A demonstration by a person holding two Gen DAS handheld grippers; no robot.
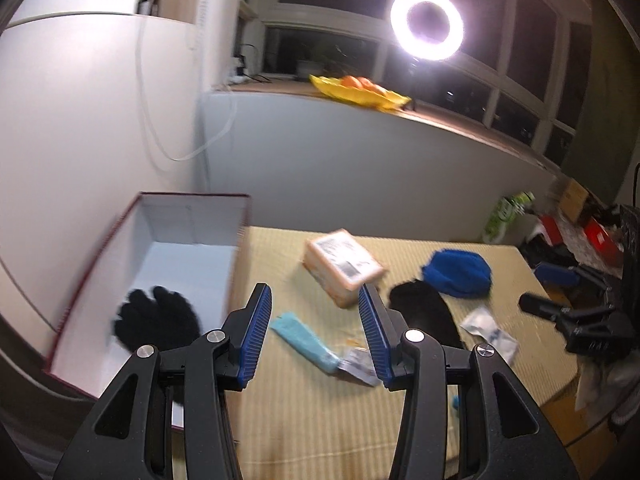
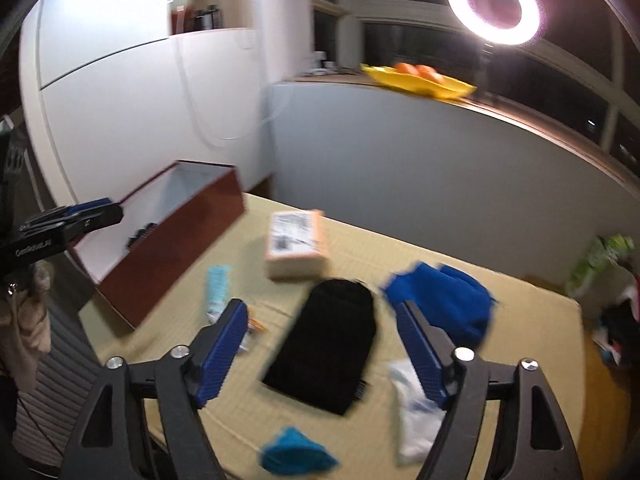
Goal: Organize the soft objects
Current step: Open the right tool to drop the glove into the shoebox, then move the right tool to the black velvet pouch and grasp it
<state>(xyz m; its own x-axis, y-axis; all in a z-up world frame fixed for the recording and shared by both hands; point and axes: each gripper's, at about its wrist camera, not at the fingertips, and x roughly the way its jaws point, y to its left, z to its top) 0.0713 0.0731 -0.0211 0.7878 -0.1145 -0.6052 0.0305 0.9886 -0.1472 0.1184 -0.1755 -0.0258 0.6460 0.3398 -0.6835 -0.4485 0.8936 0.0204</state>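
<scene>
A dark red box (image 1: 188, 240) with a white inside stands at the table's left; a black glove (image 1: 156, 320) lies in it. The box also shows in the right wrist view (image 2: 172, 248). My left gripper (image 1: 316, 300) is open and empty, above the table beside the box. My right gripper (image 2: 320, 312) is open and empty above a black mitt (image 2: 328, 340), which also shows in the left wrist view (image 1: 428, 312). A blue hat (image 2: 444, 300) lies right of the mitt. A small teal cloth (image 2: 296, 456) lies near the front edge.
On the yellow mat (image 2: 520, 360) lie a tan parcel (image 2: 296, 244), a light blue tube (image 2: 218, 284) and a white plastic packet (image 2: 416, 416). A ring light (image 2: 496, 4) and a yellow fruit dish (image 2: 420, 78) stand on the sill behind. Clutter sits off the table's right.
</scene>
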